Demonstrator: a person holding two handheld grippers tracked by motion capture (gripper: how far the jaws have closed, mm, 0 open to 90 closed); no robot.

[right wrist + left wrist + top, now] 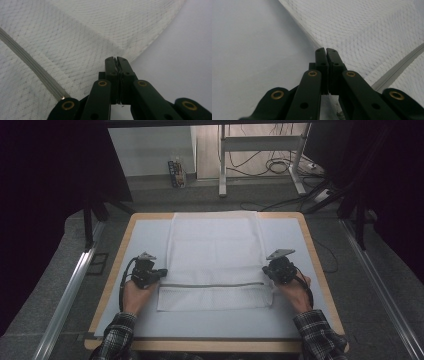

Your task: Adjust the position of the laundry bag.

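White mesh laundry bag [215, 260] lies flat mid-desk [115, 320], its long axis running away from the person, zipper [212, 284] crosswise near the folded near end. Left hand-held gripper [161, 273] is clenched on the bag's left edge, and right hand-held gripper [266, 271] is clenched on the right edge, level with each other just beyond the zipper. Nothing stands in the way.
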